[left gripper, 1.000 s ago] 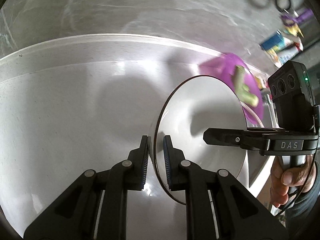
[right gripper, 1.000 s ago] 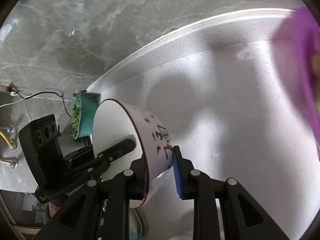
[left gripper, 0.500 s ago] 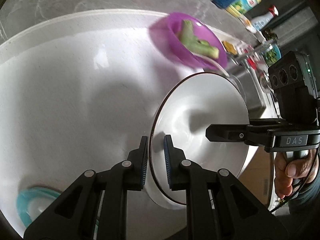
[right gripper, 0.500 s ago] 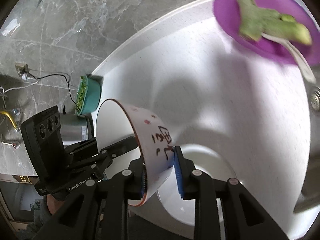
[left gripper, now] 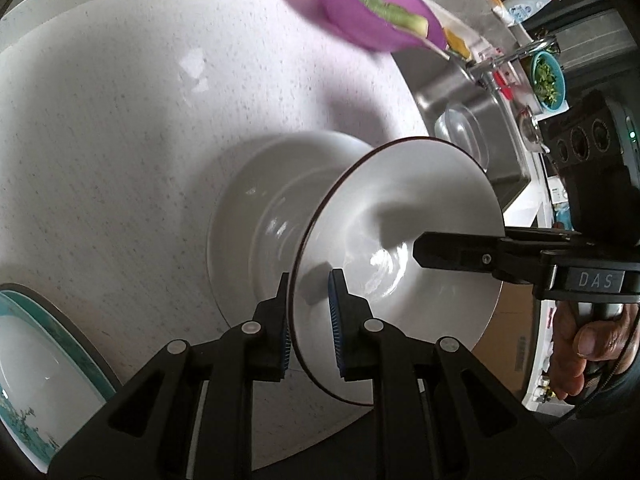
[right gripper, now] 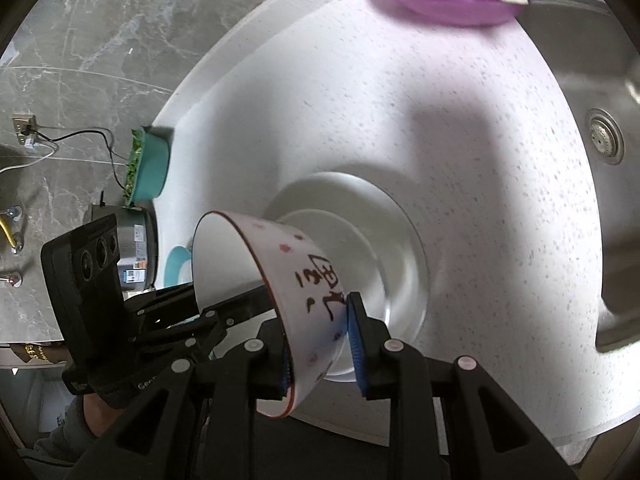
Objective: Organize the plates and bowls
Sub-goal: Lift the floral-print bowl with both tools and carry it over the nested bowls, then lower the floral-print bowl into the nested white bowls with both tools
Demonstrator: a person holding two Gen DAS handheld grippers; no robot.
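Both grippers are carrying the bowl (right gripper: 280,280) across the counter (left gripper: 120,120); white plate (left gripper: 256,216) is now showing right under it. L gripper (left gripper: 310,320) and R gripper (right gripper: 320,340) are each clamping the rim. Likely lowering onto plate next.

Glossy glazed white bowl (left gripper: 400,240); speckled matt stone-like counter (left gripper: 120,140); brushed steel sink (right gripper: 608,80); translucent purple plastic bowl (right gripper: 452,4).

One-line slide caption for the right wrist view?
Both tongs, right tongs and left tongs, grip the white patterned bowl by its rim above a white plate on the countertop.
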